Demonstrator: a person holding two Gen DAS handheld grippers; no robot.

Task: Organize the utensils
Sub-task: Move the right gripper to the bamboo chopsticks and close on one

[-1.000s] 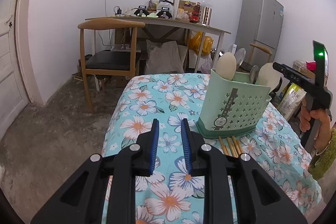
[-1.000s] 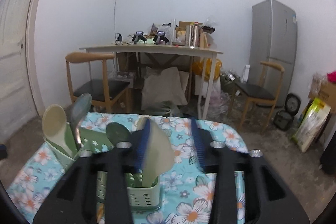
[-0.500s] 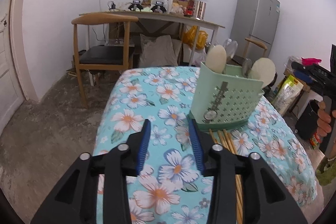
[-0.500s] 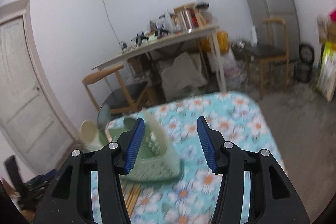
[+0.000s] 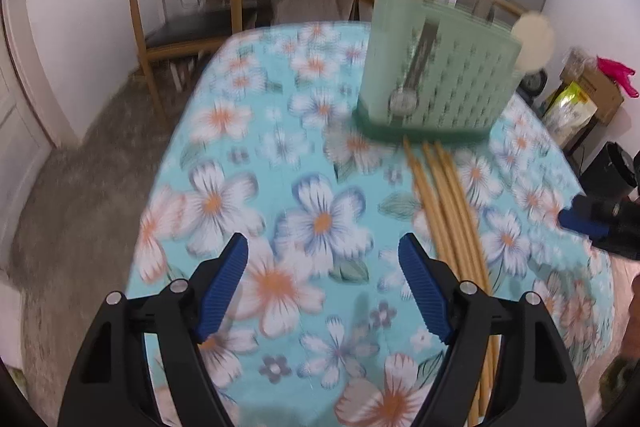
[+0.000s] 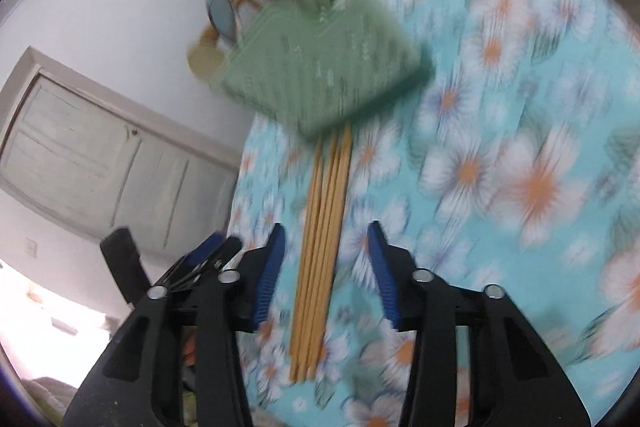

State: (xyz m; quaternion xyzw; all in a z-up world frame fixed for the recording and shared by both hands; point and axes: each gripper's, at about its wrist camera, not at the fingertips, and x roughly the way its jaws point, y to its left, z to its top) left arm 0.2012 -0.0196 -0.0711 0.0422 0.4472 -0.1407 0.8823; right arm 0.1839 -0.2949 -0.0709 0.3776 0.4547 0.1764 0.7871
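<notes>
Floral cloth (image 5: 288, 195) lies under both claws: right claw (image 6: 326, 263), empty, is closing astride the chopsticks (image 6: 320, 247) to pinch them next, while left claw (image 5: 322, 283), empty, is opening with chopsticks to its right.

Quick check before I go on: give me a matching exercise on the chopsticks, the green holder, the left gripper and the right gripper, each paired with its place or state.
Column one:
1. bundle of wooden chopsticks
2. pale green perforated plastic utensil holder
3. left gripper
4. right gripper

Column two:
A. standing upright with spoons in it
B. jaws opening over bare floral tablecloth, nothing between them
C. lying flat on the cloth, ends at the holder's base
D. jaws closing, straddling the chopsticks, pads not yet pressing on them

Pairs: 1-C, 2-A, 3-B, 4-D
</notes>
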